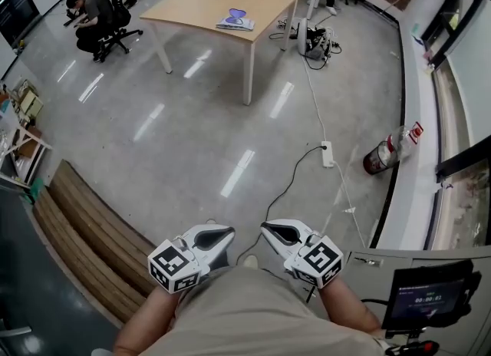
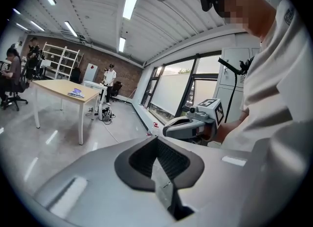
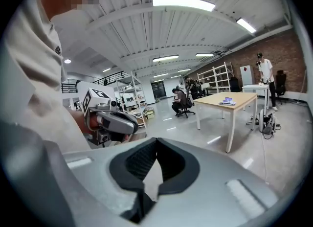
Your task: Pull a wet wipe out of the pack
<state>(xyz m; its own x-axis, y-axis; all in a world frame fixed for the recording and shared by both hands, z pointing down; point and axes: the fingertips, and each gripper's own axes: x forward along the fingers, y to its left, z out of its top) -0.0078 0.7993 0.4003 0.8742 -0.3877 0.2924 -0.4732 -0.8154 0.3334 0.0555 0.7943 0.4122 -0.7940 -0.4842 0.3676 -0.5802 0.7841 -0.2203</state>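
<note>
Two grippers were held close to the person's body, well away from the table. In the head view the left gripper (image 1: 225, 232) and the right gripper (image 1: 268, 229) sat side by side just in front of the person's waist, their tips pointing inward toward each other with a small gap between them, above the grey floor (image 1: 176, 132).

The left gripper view showed that gripper's jaws pressed together tip to tip, with nothing caught in the dark padded hollow behind them. The right gripper view showed the same: jaws shut against each other and empty. Each gripper view also caught the other gripper just beyond its own tips.

The wet wipe pack (image 1: 235, 20) lay flat on the wooden table (image 1: 196, 1), near the table's right edge as the head view showed it and toward the near corner. It was far from both grippers and touched by neither. It also showed as a small blue shape on the tabletop in both gripper views.

A white power strip (image 1: 327, 153) with a dark cable lay on the floor between the person and the table. A person (image 1: 90, 15) sat on an office chair past the table's left end.
</note>
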